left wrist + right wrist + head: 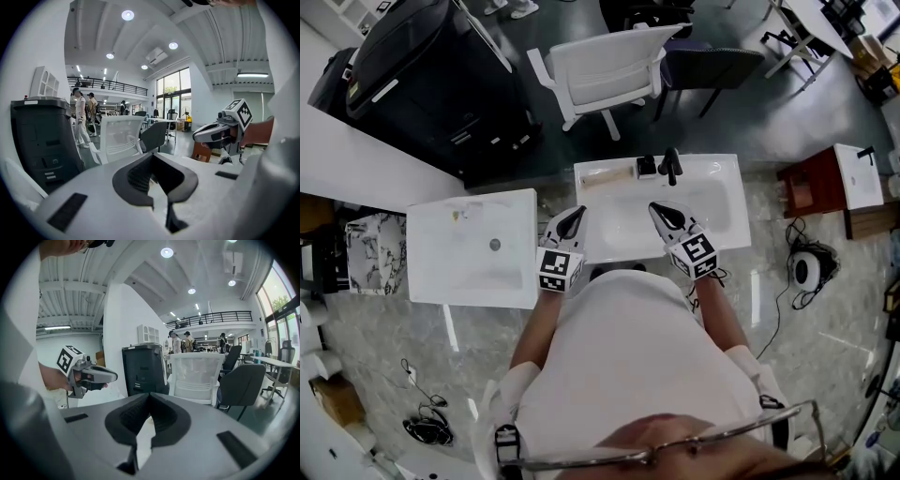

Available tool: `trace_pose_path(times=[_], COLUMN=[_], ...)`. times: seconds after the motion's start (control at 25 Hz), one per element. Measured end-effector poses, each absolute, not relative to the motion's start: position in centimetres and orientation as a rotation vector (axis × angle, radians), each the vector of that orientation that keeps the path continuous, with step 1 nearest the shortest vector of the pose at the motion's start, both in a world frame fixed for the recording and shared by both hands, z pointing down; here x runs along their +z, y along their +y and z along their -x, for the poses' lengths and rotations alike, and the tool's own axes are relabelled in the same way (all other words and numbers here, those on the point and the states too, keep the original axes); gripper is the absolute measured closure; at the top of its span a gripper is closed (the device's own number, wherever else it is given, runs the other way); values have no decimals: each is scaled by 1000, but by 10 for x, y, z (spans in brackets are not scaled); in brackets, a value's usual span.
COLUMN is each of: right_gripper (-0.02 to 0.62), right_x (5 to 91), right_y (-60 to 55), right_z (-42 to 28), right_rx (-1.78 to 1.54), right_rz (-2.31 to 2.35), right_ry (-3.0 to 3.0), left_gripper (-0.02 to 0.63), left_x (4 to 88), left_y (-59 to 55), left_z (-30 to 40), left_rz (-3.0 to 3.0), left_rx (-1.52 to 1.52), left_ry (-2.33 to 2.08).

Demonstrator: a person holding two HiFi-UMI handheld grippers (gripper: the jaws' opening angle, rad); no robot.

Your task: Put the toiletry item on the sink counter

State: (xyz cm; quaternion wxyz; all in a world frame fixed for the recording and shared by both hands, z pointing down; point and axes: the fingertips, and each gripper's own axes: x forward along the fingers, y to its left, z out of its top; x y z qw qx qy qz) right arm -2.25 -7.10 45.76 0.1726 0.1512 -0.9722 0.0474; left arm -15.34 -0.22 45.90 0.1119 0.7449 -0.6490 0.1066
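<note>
In the head view a white sink counter stands just ahead of me, with a black faucet at its back edge. A pale oblong item and a small dark item lie on the back ledge to the left of the faucet. My left gripper hovers over the counter's left front corner, and my right gripper over the basin. Both are raised and point level at the room. The left gripper and right gripper have their jaws together with nothing between them.
A second white basin unit stands to the left. Beyond the sink are a white chair, a dark chair and a black machine. A red-brown cabinet and a round device with cables sit on the right.
</note>
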Motion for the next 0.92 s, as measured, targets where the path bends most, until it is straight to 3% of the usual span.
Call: trace_pose_path(times=[0.92], right_gripper=[589], right_x=[452], right_y=[-68], right_z=[30], right_rx=[164], right_rz=[-474], right_ry=[-2764], left_gripper=[603], left_x=[464], left_y=[0], left_z=[159], left_rz=[-2182], left_rx=[266], left_ry=[-1843])
